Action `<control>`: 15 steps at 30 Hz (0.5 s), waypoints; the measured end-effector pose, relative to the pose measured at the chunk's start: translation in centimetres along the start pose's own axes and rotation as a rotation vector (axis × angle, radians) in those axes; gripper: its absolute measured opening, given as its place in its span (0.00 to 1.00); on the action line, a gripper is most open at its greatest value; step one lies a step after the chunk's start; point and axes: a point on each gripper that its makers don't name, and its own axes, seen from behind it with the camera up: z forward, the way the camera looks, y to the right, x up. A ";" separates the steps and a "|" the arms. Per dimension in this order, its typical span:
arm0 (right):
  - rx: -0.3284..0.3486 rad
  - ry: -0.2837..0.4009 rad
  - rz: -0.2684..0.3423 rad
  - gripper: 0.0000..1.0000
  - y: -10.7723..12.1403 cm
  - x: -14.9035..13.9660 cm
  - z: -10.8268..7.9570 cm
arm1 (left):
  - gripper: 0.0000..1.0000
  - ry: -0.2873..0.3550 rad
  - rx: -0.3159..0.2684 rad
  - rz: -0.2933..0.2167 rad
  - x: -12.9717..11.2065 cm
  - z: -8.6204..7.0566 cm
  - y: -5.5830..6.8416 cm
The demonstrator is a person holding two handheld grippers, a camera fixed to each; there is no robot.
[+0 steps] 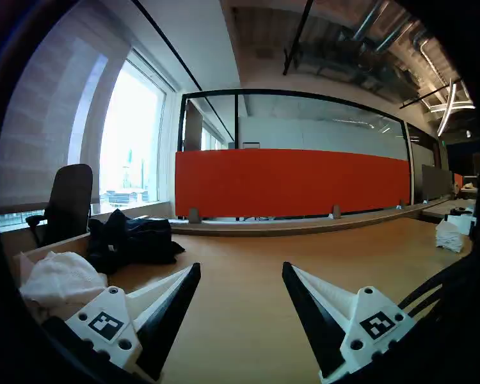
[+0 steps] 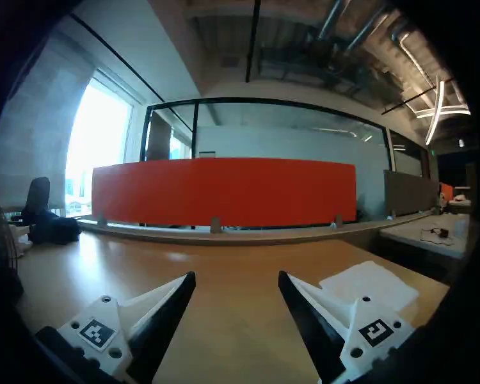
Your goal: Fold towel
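The crumpled white cloth towel [image 1: 59,281] lies heaped just off the left finger of my left gripper [image 1: 240,269], close in, at the edge of the pale wooden desk [image 1: 317,246]. A flat, squared-off white towel [image 2: 368,285] lies just right of the right finger of my right gripper [image 2: 237,276]. Both grippers are spread wide with nothing between the fingers, low over bare desk.

I judge this to be the gap between towels: one laid flat, the heap to fetch. I'd swing the left gripper across to the heap and pinch one edge or corner, not the bulk. Then I'd lift until it hangs free, carry it to the bare wood ahead, and let the right gripper take the opposite corner.

I can make out no bin or basket. The gripper body hides the base of the heap, so I cannot tell whether it sits in anything. Far right of the left gripper is a small stack of white folded cloths [image 1: 450,235]. Ahead-left, beyond the heap, is a black bundled bag or garment [image 1: 134,240]. A long orange partition panel [image 1: 291,182] stands straight ahead.
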 end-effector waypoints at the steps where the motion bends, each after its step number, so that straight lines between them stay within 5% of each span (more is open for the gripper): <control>1: 0.000 0.000 0.000 1.00 0.0 0.0 0.0 | 0.94 0.000 0.000 0.000 0.0 0.0 0.0; 15: 0.002 0.000 0.000 1.00 0.0 -0.2 0.0 | 0.94 0.000 0.000 0.000 0.0 0.0 0.0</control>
